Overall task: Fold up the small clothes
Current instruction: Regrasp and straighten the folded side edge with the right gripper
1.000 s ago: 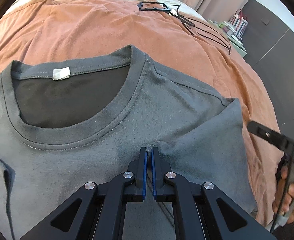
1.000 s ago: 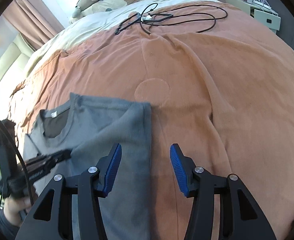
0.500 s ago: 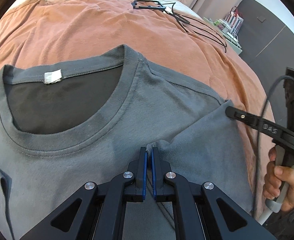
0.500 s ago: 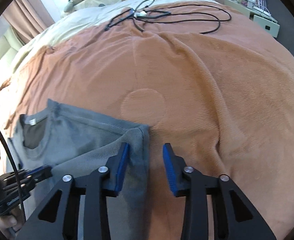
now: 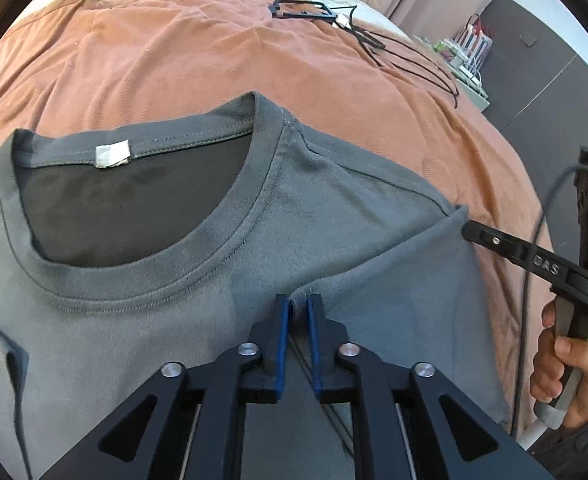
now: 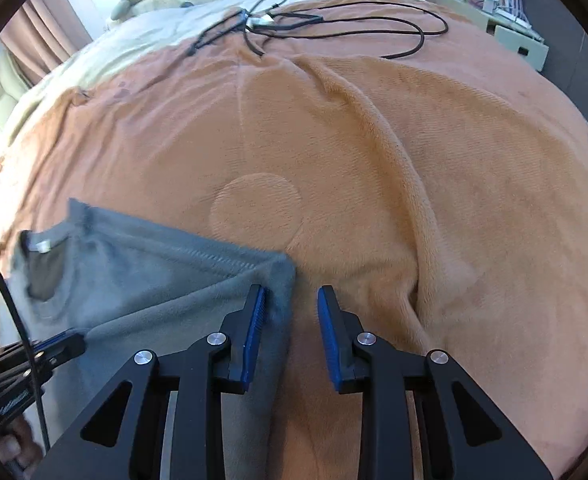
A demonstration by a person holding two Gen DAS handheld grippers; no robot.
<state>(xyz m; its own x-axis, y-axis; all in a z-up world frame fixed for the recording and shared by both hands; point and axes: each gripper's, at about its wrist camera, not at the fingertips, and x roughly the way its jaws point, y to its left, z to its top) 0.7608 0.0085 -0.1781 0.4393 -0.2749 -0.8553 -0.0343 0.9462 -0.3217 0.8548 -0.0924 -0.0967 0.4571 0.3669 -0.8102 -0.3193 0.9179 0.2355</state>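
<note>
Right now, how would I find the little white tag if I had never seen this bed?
Start at the big orange blanket covering the bed, then find the grey T-shirt lying flat on it. Look inside the back of its round neck opening: the little white tag is sewn there, the only white patch on the grey cloth.

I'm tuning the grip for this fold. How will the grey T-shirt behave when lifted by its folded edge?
Probably floppy: the grey T-shirt lies limp, with a small fold puckered up between the left gripper pads. Likely light, being thin knit. It may drag on the fuzzy orange blanket rather than slide.
</note>
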